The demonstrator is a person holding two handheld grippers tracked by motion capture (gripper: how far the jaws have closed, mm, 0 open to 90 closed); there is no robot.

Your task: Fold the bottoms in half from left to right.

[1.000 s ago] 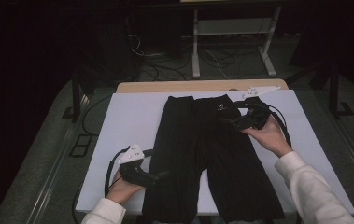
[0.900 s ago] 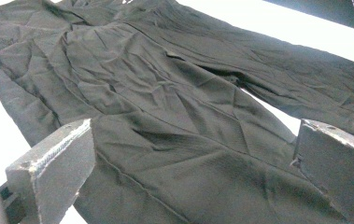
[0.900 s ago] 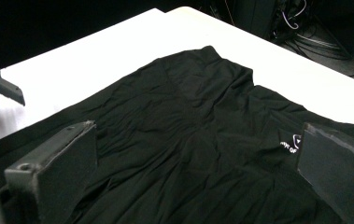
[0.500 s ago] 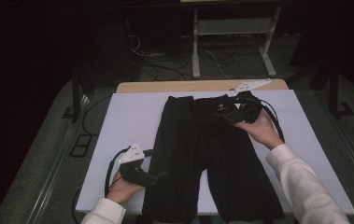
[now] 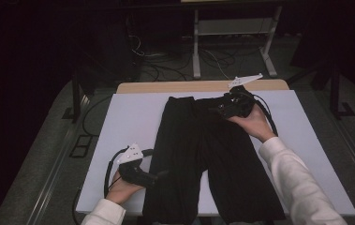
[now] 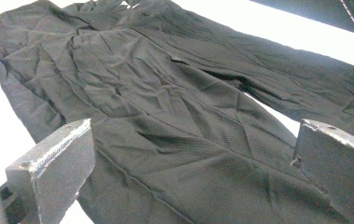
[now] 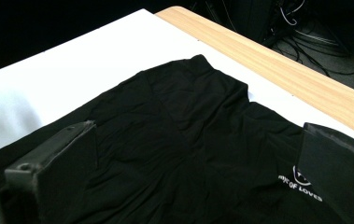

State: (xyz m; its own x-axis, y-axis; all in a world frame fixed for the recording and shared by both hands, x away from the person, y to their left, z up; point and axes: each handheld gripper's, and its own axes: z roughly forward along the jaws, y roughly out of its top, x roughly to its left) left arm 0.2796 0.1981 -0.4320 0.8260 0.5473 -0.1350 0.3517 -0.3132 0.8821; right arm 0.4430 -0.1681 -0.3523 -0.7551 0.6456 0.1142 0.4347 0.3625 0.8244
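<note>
Black shorts (image 5: pixel 210 159) lie flat on the white board (image 5: pixel 133 117), waistband at the far edge. The 2 grippers stand wide open, gripping nothing: left gripper (image 5: pixel 159 176) at the near leg's outer edge, right gripper (image 5: pixel 219 108) over the waistband, seemingly poised for a fold.

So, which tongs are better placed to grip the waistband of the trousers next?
Right. The right tongs hover open over the waistband of the trousers; the left tongs sit by a leg.
</note>
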